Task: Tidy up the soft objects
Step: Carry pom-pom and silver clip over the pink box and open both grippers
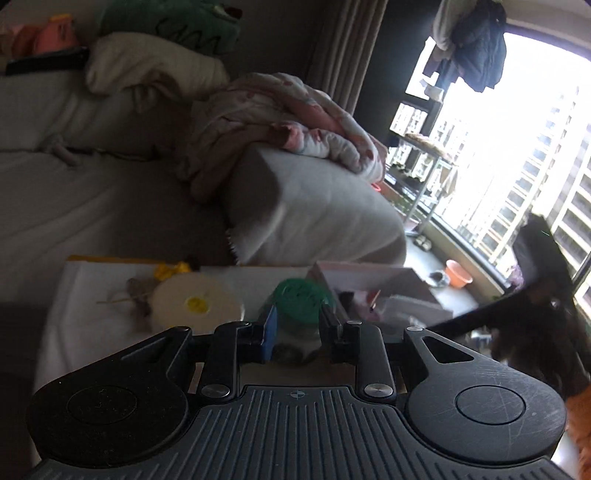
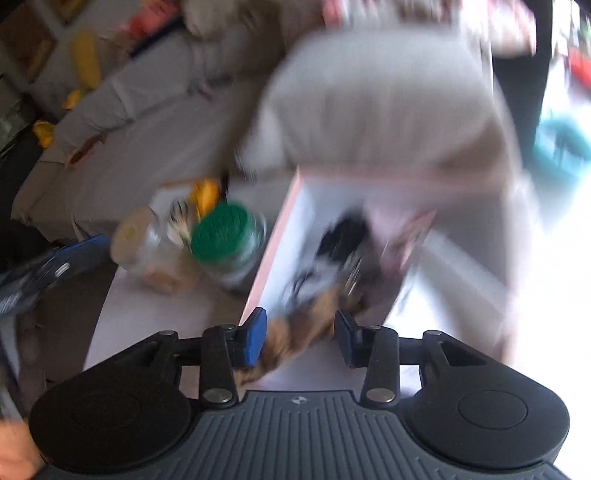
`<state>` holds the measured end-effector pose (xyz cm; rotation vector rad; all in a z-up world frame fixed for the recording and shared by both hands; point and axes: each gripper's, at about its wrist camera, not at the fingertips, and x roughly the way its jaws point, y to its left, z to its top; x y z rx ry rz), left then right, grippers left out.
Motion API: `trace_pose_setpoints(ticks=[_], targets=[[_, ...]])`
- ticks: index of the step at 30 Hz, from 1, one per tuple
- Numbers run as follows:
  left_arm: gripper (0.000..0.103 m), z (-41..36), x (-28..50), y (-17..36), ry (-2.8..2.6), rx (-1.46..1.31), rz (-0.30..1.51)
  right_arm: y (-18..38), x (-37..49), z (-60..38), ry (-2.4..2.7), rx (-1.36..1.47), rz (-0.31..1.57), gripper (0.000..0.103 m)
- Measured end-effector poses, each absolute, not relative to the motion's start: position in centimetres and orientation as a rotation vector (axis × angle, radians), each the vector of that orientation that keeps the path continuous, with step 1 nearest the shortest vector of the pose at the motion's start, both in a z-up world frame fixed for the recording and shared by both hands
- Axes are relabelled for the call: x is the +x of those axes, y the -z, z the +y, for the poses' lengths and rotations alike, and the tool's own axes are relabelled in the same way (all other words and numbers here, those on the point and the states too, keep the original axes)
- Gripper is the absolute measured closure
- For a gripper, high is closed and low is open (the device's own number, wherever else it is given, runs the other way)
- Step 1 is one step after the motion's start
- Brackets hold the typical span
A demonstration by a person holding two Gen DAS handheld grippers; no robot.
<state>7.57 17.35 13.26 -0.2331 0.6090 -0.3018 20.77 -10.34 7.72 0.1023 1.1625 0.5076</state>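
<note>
Filling most of the left wrist view, a grey sofa (image 1: 92, 206) is seen, with a pale pillow (image 1: 147, 70) and a green plush toy (image 1: 173, 22) at its back and a pink patterned blanket (image 1: 280, 122) heaped over its armrest. In front of the sofa a white counter (image 1: 85, 314) is shown. On it, towards the window side, a shallow pink-edged box (image 2: 273, 254) is placed; dark and pale soft items lie inside it, too blurred to be named. Beside the box a clear jar with a green lid (image 1: 301, 299) is stood, and next to that a jar with a cream lid (image 1: 195, 301); behind them a small yellow object (image 1: 171, 271) is seen.

The left gripper (image 1: 295, 332) is held low just in front of the green-lidded jar, its fingers parted a little, with nothing seen pressed between them. The right gripper (image 2: 301, 338) is pointed down at the near edge of the box. A striped orange-brown soft toy (image 2: 295, 341) lies between its fingers, reaching from there into the box; it touches the blue pad on one side, while a clear gap is left at the other finger, so the toy is not clamped. The right wrist view is heavily blurred.
</note>
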Motion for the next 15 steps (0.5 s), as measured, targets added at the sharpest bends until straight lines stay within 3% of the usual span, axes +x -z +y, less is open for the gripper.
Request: trace_pose_setpoints(ticks=[2, 4, 10, 15], targets=[[0.076, 16.9, 5.9, -12.2, 0.288, -0.184, 0.608, -5.5, 21.9, -9.6, -0.498, 0.133, 1.234, 0.067], [0.076, 16.8, 4.5, -11.3, 0.289, -0.154, 0.620, -4.0, 22.5, -8.8, -0.500, 0.117, 1.269, 0.087], [0.076, 19.3, 2.9, -8.9, 0.241, -0.203, 0.661, -3.8, 23.4, -7.7, -0.354, -0.078, 1.116, 0.090], [0.076, 20.5, 2.8, -8.0, 0.227, -0.210, 0.687, -3.8, 23.0, -7.3, -0.355, -0.131, 1.102, 0.089]])
